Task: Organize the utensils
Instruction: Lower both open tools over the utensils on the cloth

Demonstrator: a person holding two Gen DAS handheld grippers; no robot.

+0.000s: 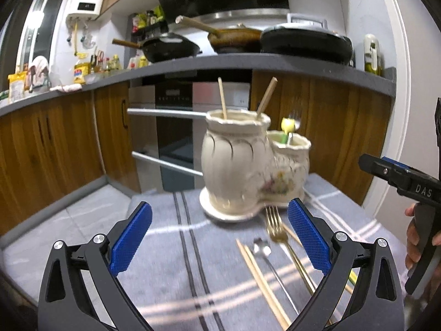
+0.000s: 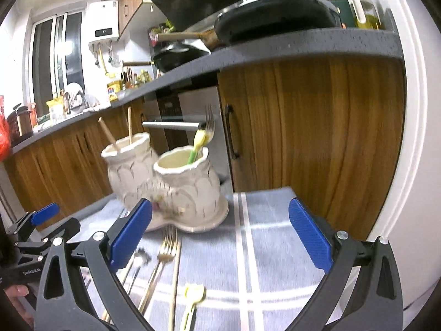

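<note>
A cream ceramic two-pot utensil holder (image 1: 242,162) (image 2: 176,187) stands on a grey striped cloth (image 1: 171,248). Its tall pot holds two wooden chopsticks (image 1: 266,98); its short pot holds a yellow-green utensil (image 2: 199,140) and a fork. On the cloth lie a gold fork (image 1: 275,226) (image 2: 166,244), loose chopsticks (image 1: 259,278), a small silver spoon (image 1: 261,247) and a yellow-green spoon (image 2: 194,295). My left gripper (image 1: 219,241) is open and empty just before the holder. My right gripper (image 2: 220,241) is open and empty above the loose utensils.
Wooden cabinets (image 2: 303,127) and an oven (image 1: 173,132) stand behind the table. A dark counter (image 1: 220,63) above carries pans (image 1: 303,41). A white wall (image 2: 413,138) is on the right. The other gripper shows at each view's edge (image 1: 399,176) (image 2: 35,234).
</note>
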